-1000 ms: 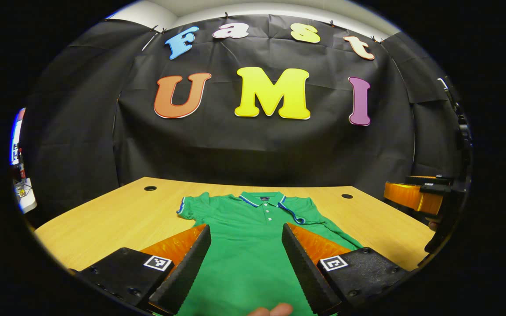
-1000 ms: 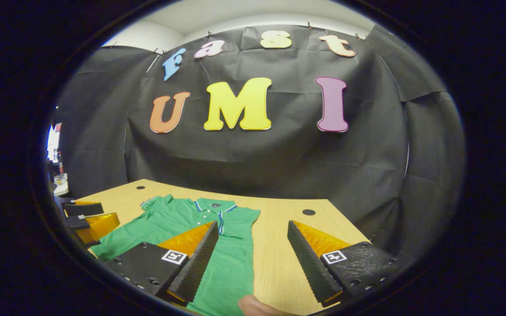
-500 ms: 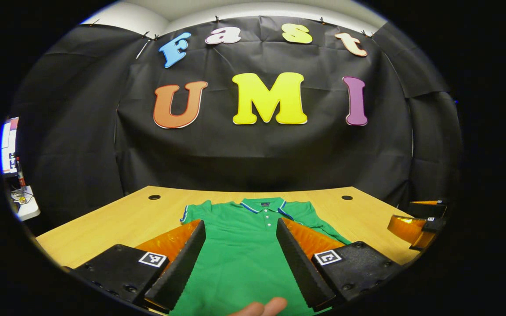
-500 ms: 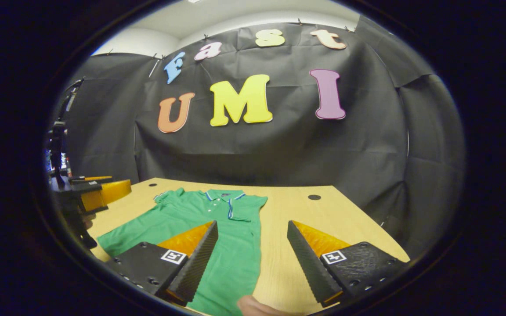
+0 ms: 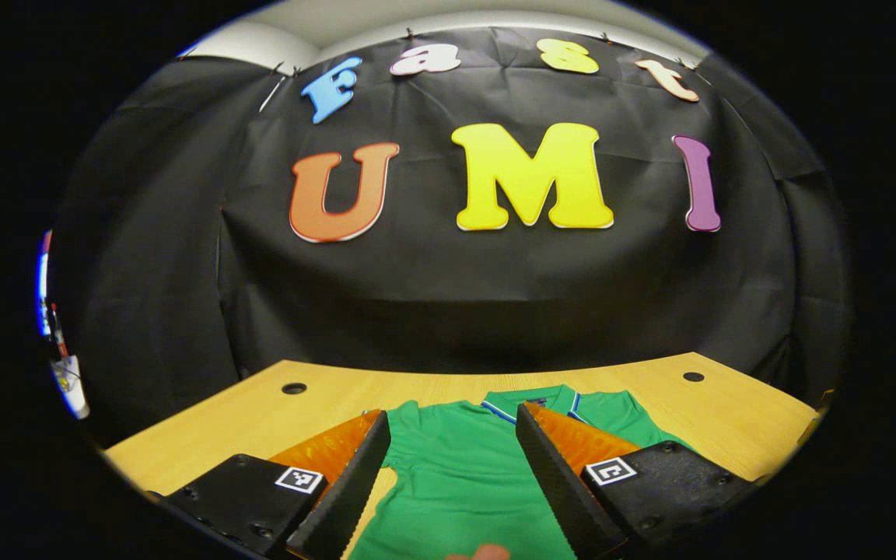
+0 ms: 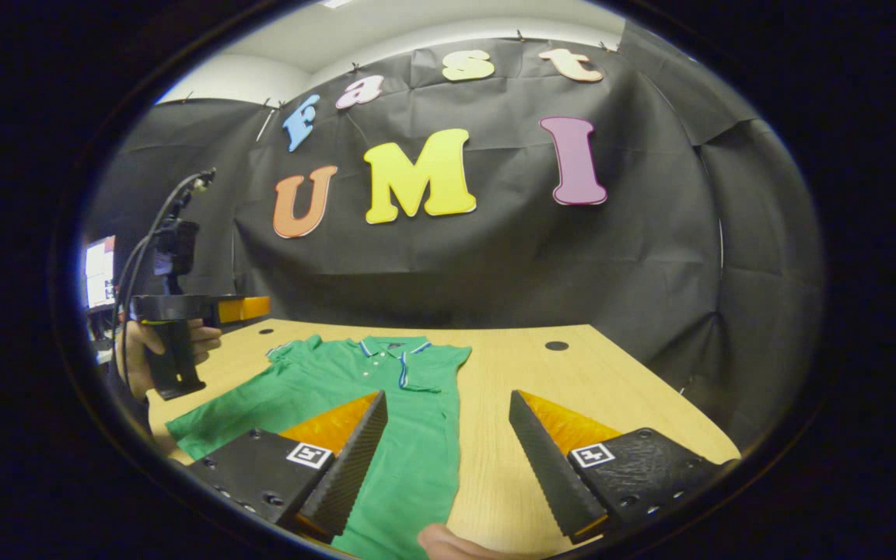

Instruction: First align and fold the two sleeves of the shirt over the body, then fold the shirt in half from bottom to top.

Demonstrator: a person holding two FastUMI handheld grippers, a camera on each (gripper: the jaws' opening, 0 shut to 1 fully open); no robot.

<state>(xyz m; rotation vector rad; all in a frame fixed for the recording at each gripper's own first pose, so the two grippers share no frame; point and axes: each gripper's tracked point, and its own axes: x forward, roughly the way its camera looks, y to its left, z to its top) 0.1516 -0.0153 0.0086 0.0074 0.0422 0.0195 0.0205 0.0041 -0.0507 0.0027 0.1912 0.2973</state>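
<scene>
One shirt [image 6: 409, 420], green with a striped collar, lies flat on the table [image 6: 572, 389], collar toward the far wall. In the right gripper view its right side runs in a straight edge with the sleeve [image 6: 432, 365] turned in over the body, so that fold looks done; the left sleeve [image 6: 292, 350] is spread outward, ahead and to the left of this gripper. By my reading the step in hand is the second sleeve fold, not yet begun.

Neither gripper holds anything. The right gripper [image 6: 448, 467] hangs over the shirt's near right edge, jaws wide apart, cloth and bare table showing between them. The left gripper [image 5: 452, 482] is just as wide, with the shirt's chest straight ahead between its fingers.

Next move, as I judge it: the left gripper must drop to the outspread sleeve, pinch its edge, and carry it across to match the other (thin knit can drag the body along).

Off to the left, the right gripper view shows the left gripper raised well above the table in a hand [image 6: 137, 350]. The left gripper view brings the collar [image 5: 530, 404] close.
</scene>
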